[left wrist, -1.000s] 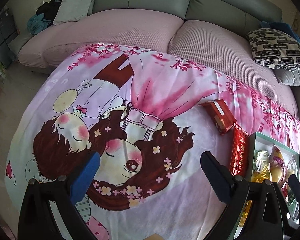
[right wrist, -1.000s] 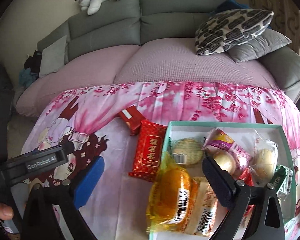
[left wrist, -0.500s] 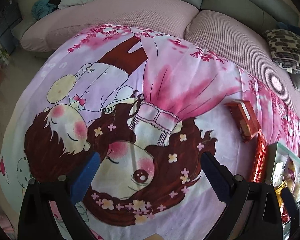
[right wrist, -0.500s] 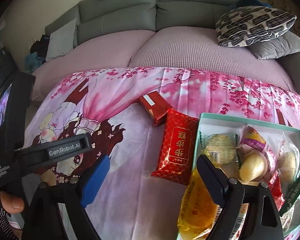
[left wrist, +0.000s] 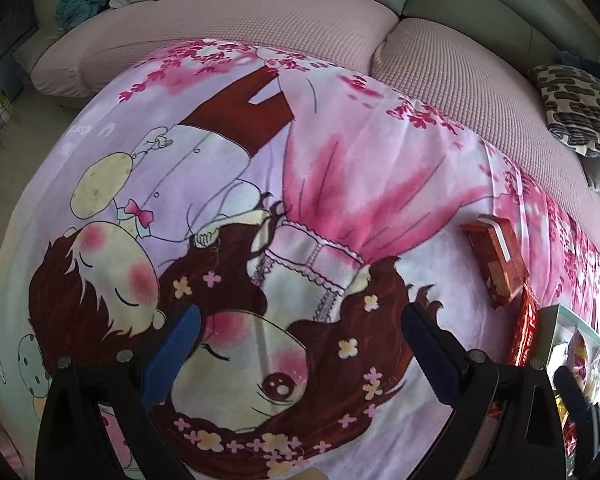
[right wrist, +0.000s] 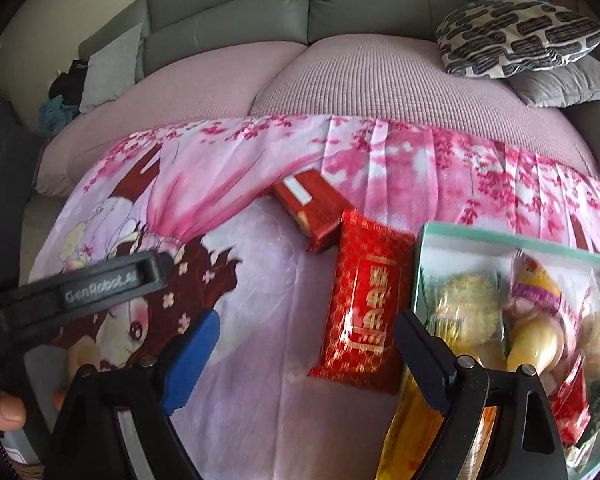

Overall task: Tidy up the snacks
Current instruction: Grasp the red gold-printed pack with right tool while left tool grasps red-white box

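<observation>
**Right wrist view: both claws dropping toward the blanket, nothing grabbed yet**

Right wrist view first, nearest stuff. The right claw (right wrist: 304, 354) sits wide open with nothing between its fingers; its jaws narrowed a bit over the last second and then held. Compared with a second ago it has slid left off the snack box (right wrist: 424, 240) and sunk lower, so the gap now frames bare blanket (right wrist: 260, 380), and the red gold-lettered packet (right wrist: 364, 300) lies just beside its right finger. That packet lies flat on the blanket against the box's left wall. Just past it, touching its top corner, is the small red carton (right wrist: 314, 208). The box holds several wrapped buns and cakes, and a yellow bag spills over its near edge.

The left claw (left wrist: 300, 356) is also open and empty, and it has come down closer to the blanket's cartoon print, well away from the snacks at the far right of its view. Behind everything sits the sofa (right wrist: 340, 76).

Best guess: the red packet goes next, probably into the box. Grabbing it flat could be fiddly.
</observation>
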